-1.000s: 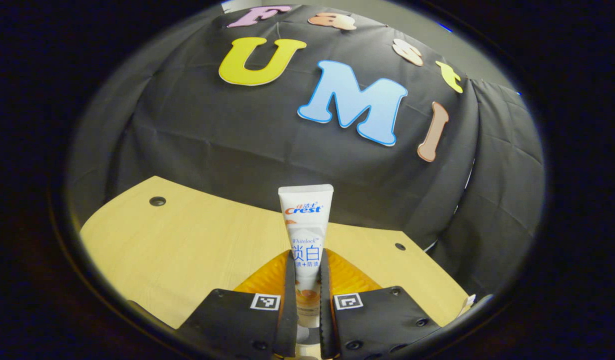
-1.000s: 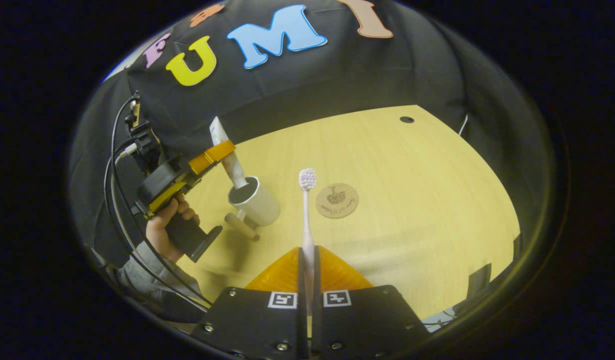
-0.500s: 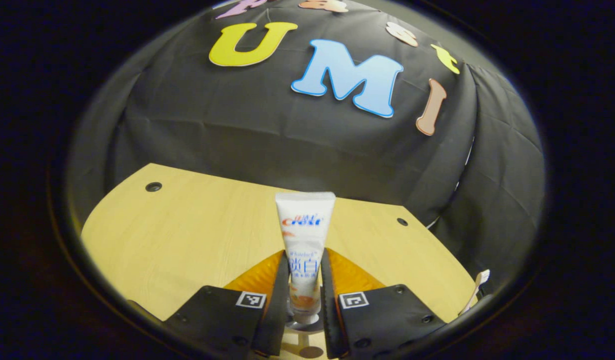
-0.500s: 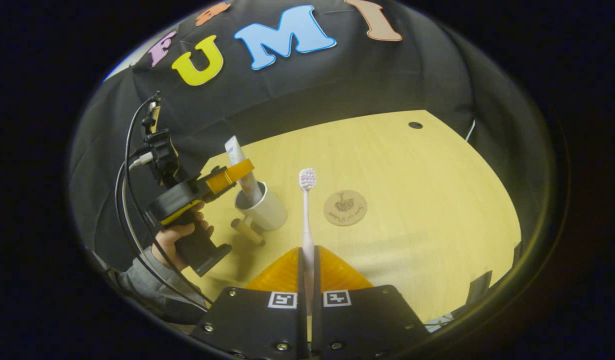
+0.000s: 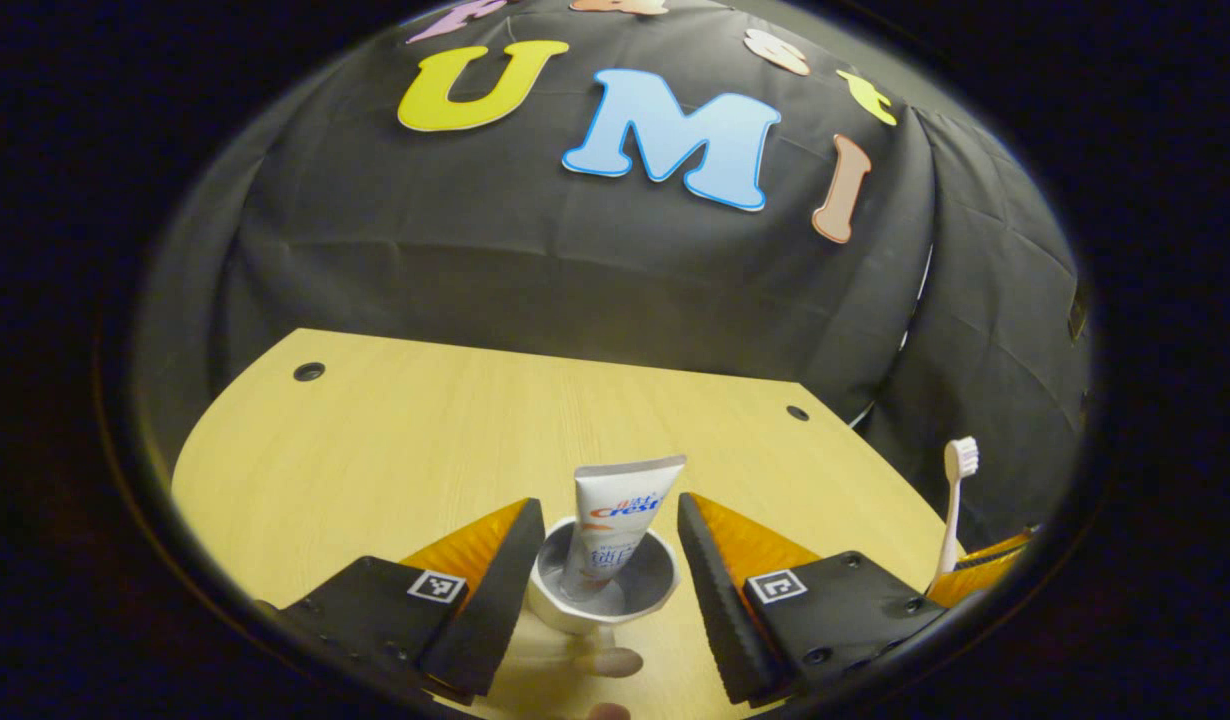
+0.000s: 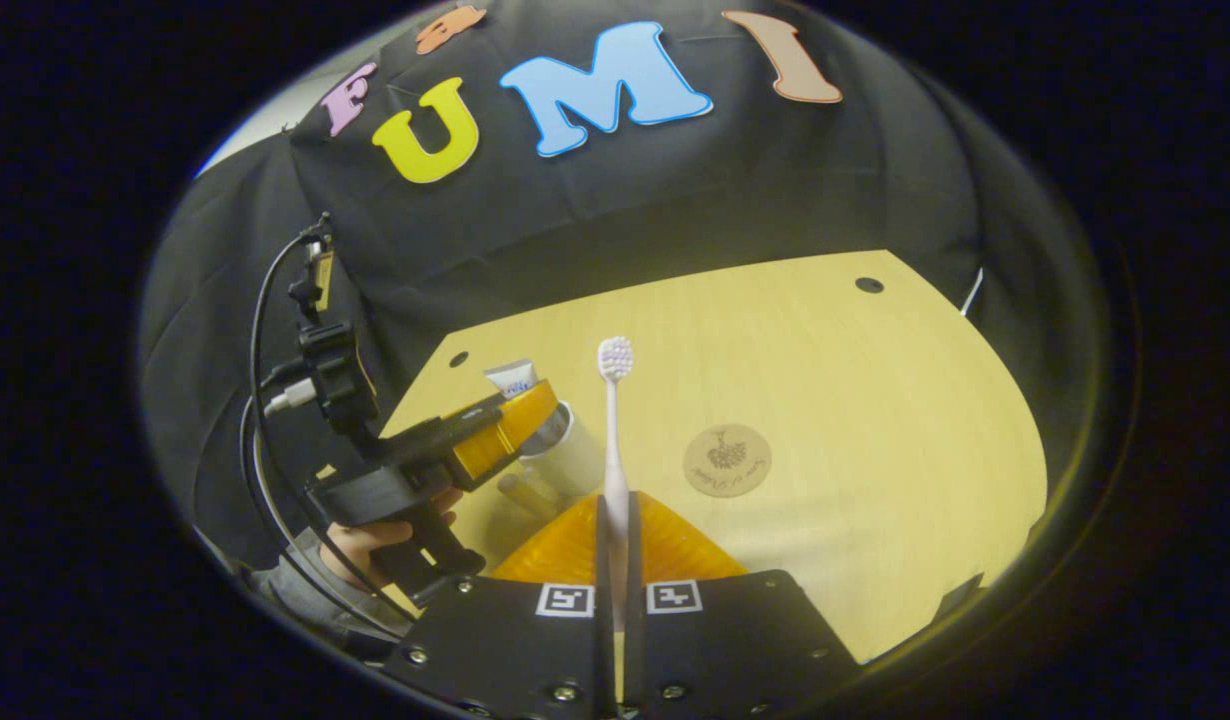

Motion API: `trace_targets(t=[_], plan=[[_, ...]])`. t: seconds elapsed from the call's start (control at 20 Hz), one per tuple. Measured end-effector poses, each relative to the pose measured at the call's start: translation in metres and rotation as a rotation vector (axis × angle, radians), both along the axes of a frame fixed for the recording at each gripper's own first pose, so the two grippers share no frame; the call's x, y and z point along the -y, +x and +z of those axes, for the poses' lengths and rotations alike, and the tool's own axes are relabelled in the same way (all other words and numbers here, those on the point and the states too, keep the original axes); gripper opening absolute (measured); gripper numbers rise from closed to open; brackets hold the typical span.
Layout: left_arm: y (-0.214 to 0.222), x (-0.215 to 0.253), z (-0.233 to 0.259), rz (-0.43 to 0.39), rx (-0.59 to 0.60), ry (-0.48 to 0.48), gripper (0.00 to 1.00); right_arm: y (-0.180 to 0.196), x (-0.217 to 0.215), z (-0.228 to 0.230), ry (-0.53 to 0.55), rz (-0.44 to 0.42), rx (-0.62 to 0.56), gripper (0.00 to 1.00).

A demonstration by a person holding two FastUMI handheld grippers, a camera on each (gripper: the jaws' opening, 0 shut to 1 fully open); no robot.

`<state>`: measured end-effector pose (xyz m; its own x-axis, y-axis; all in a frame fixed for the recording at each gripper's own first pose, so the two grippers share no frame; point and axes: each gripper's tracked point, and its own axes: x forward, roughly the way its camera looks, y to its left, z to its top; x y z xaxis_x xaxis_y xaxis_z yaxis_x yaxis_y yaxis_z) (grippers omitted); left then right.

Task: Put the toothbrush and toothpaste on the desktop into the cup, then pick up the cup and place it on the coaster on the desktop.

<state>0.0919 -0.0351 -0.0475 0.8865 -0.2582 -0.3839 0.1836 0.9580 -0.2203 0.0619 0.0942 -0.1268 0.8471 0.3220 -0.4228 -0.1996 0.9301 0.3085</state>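
A white toothpaste tube (image 5: 615, 520) stands leaning inside the white cup (image 5: 603, 598) on the wooden table (image 5: 375, 450). My left gripper (image 5: 607, 505) is open, its fingers on either side of the cup rim and off the tube. In the right gripper view the left gripper (image 6: 475, 445) covers much of the cup (image 6: 573, 462), with the tube's end (image 6: 512, 377) poking above it. My right gripper (image 6: 615, 505) is shut on a pale toothbrush (image 6: 613, 430), held upright with the bristles on top, to the right of the cup. The toothbrush (image 5: 955, 505) is at the right edge of the left gripper view.
A round cork coaster (image 6: 727, 460) lies flat on the table (image 6: 875, 400), right of the cup. A hand (image 6: 375, 535) holds the left gripper, with cables trailing behind it. The cup has a wooden handle (image 6: 525, 490) on its near side. Black cloth walls close the table's far edges.
The left gripper opened and let go of the toothpaste, which dropped deeper into the cup. The right gripper, holding the toothbrush, came nearer to the cup.
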Motion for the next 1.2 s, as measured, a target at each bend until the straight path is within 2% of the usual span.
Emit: trace_targets(t=[0.05, 0.1, 0.15, 0.2, 0.5, 0.55, 0.65, 0.75, 0.9, 0.95, 1.0, 1.05, 1.1, 1.15, 1.2], plan=[[-0.004, -0.002, 0.001, 0.002, -0.002, -0.008, 0.93, 0.005, -0.002, 0.005, 0.000, 0.004, 0.016, 0.05], [-0.009, -0.004, 0.001, 0.004, -0.009, -0.015, 0.87, 0.010, -0.004, 0.010, 0.002, 0.008, 0.031, 0.05], [-0.013, -0.007, 0.001, 0.009, -0.018, -0.021, 0.87, 0.015, -0.006, 0.014, 0.003, 0.011, 0.044, 0.05], [-0.018, -0.009, 0.000, 0.010, -0.029, -0.032, 0.93, 0.021, -0.008, 0.018, 0.005, 0.015, 0.058, 0.05], [-0.052, -0.023, 0.004, 0.032, -0.063, -0.050, 0.89, 0.047, -0.035, 0.041, 0.051, 0.075, 0.158, 0.05], [-0.056, -0.025, 0.006, 0.036, -0.062, -0.052, 0.93, 0.051, -0.038, 0.044, 0.048, 0.080, 0.177, 0.05], [-0.066, -0.030, 0.008, 0.042, -0.071, -0.051, 0.89, 0.061, -0.046, 0.048, 0.036, 0.091, 0.207, 0.05], [-0.074, -0.033, 0.010, 0.045, -0.078, -0.060, 0.91, 0.071, -0.057, 0.054, 0.038, 0.112, 0.238, 0.05], [-0.086, -0.035, 0.005, 0.038, -0.100, -0.078, 0.88, 0.087, -0.073, 0.061, 0.036, 0.134, 0.278, 0.05], [-0.090, -0.034, 0.004, 0.037, -0.108, -0.085, 0.93, 0.091, -0.078, 0.063, 0.031, 0.144, 0.294, 0.05], [-0.094, -0.034, 0.001, 0.035, -0.120, -0.090, 0.89, 0.096, -0.083, 0.064, 0.024, 0.155, 0.304, 0.05], [-0.099, -0.035, -0.002, 0.036, -0.131, -0.093, 0.94, 0.100, -0.088, 0.066, 0.016, 0.167, 0.318, 0.05], [-0.103, -0.035, -0.004, 0.037, -0.139, -0.096, 0.94, 0.104, -0.093, 0.067, 0.006, 0.176, 0.332, 0.05], [-0.106, -0.035, -0.005, 0.038, -0.142, -0.097, 0.89, 0.107, -0.097, 0.068, -0.005, 0.182, 0.343, 0.05], [-0.109, -0.037, -0.007, 0.040, -0.144, -0.091, 0.91, 0.112, -0.100, 0.068, -0.017, 0.177, 0.348, 0.05]])
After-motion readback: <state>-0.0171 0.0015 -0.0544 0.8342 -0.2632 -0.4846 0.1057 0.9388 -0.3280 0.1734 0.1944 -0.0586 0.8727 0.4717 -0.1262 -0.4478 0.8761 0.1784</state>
